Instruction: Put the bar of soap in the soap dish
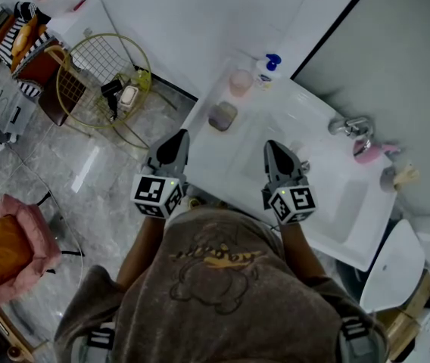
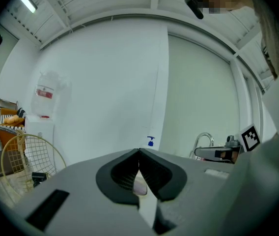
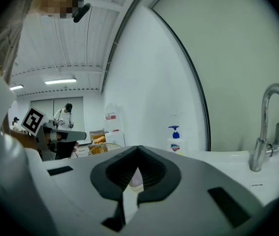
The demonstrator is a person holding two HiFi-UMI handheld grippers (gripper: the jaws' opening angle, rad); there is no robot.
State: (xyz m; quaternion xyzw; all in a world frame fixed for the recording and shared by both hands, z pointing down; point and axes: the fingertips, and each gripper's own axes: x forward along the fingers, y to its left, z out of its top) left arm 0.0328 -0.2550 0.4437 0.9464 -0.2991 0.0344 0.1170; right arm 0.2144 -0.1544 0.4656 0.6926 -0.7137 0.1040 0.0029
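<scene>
A greyish-brown square thing (image 1: 222, 116), either the soap dish or the bar, lies on the left end of the white sink counter (image 1: 328, 203); I cannot tell which it is. Behind it stands a pink round container (image 1: 240, 82). My left gripper (image 1: 179, 136) hovers at the counter's left edge, short of the square thing, shut with nothing in it. My right gripper (image 1: 273, 147) is over the counter's front, also shut and empty. In the left gripper view the jaws (image 2: 139, 156) meet at the tip, with a pinkish thing (image 2: 140, 187) showing behind them. In the right gripper view the jaws (image 3: 138, 151) are likewise together.
A blue-capped soap dispenser (image 1: 268, 70) stands at the counter's back. The chrome faucet (image 1: 351, 125) and a pink item (image 1: 370, 151) are at the right, past the basin. A wire basket (image 1: 101, 82) stands on the floor to the left.
</scene>
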